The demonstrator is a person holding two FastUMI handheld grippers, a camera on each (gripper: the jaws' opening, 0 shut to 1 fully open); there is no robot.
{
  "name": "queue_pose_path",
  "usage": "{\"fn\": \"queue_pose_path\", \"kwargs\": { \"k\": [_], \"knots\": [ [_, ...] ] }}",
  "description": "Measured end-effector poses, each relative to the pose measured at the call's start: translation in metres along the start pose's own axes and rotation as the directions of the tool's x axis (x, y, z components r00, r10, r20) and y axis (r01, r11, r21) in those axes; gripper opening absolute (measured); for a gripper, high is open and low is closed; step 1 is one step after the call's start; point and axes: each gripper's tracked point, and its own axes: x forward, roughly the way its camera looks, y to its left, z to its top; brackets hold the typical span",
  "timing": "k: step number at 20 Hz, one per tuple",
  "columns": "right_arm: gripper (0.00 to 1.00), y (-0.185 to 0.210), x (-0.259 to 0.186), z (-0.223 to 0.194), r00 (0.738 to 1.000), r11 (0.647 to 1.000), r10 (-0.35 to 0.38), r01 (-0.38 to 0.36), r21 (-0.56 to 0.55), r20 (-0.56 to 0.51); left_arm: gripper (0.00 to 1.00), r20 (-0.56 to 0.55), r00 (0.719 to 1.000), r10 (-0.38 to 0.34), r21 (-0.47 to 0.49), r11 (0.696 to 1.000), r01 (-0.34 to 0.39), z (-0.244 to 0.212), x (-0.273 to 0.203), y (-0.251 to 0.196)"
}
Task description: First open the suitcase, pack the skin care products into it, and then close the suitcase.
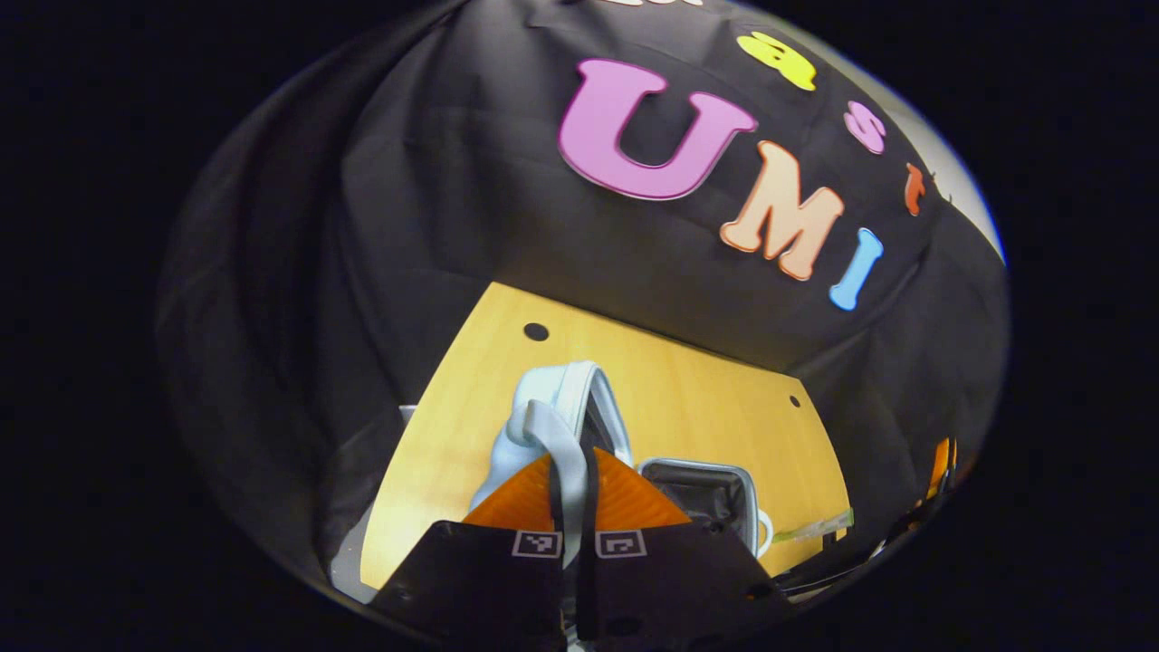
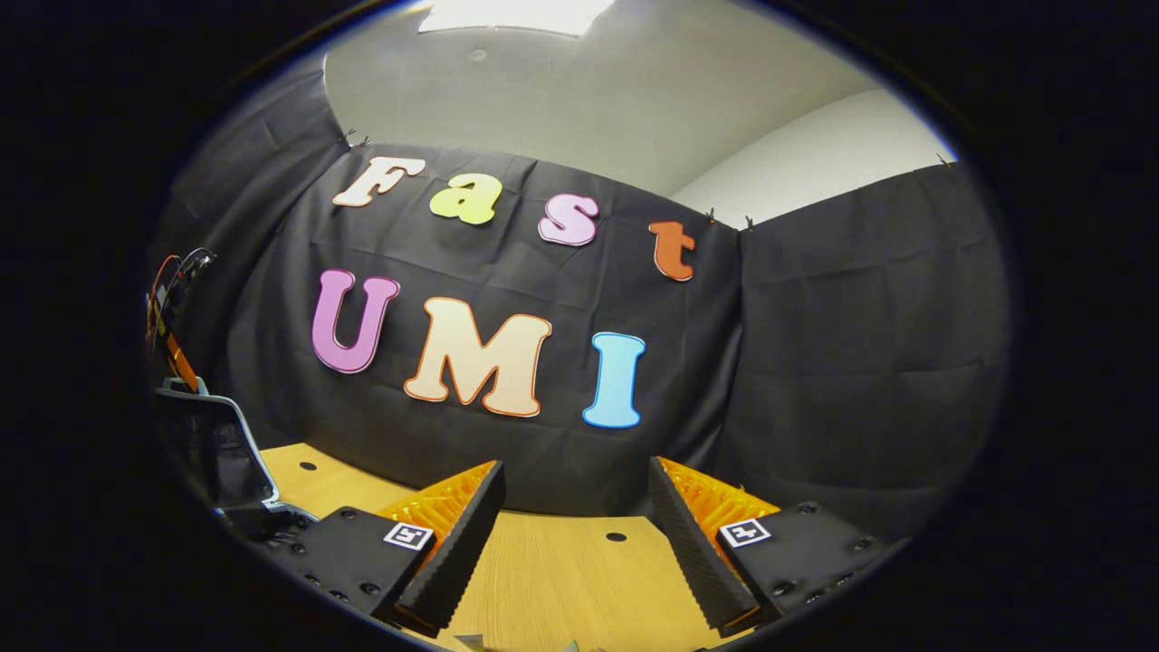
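Observation:
In the left gripper view the pale blue-grey suitcase lid [image 1: 566, 398] stands raised, seen nearly edge-on above the wooden table [image 1: 688, 398]. A grey strap-like handle [image 1: 560, 444] on its rim runs down between my left gripper's [image 1: 573, 466] fingers, which are shut on it. To the right lies the open suitcase base [image 1: 702, 493] with dark lining. In the right gripper view my right gripper [image 2: 575, 534] is open, with nothing between its fingers, over the table [image 2: 561, 580]. The raised lid [image 2: 213, 444] stands at that view's left edge. No skin care products can be made out.
Black cloth walls close off the table's back and sides. Small round holes [image 1: 536, 331] dot the tabletop. A thin pale greenish strip [image 1: 815, 527] lies on the table right of the suitcase base. Wires and orange parts [image 2: 167, 308] hang above the lid in the right gripper view.

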Motion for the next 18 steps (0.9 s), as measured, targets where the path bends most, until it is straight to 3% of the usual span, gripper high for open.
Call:
{"fn": "queue_pose_path", "kwargs": {
  "k": [4,13,18],
  "knots": [
    [0.98,0.025,0.0,0.005,0.999,0.998,0.051,-0.05,-0.029,0.008,0.0,-0.037,0.997,0.071,-0.116,0.99,-0.075,-0.023,0.006,0.046],
    [1.0,0.041,0.006,-0.01,0.995,0.995,0.093,-0.094,-0.014,-0.046,0.0,-0.15,0.97,0.189,-0.197,0.956,-0.217,-0.098,0.017,0.12],
    [0.98,0.037,0.006,-0.004,0.995,0.996,0.09,-0.09,-0.004,-0.041,0.0,-0.142,0.946,0.291,-0.179,0.932,-0.314,-0.113,0.026,0.146]
  ]
}}
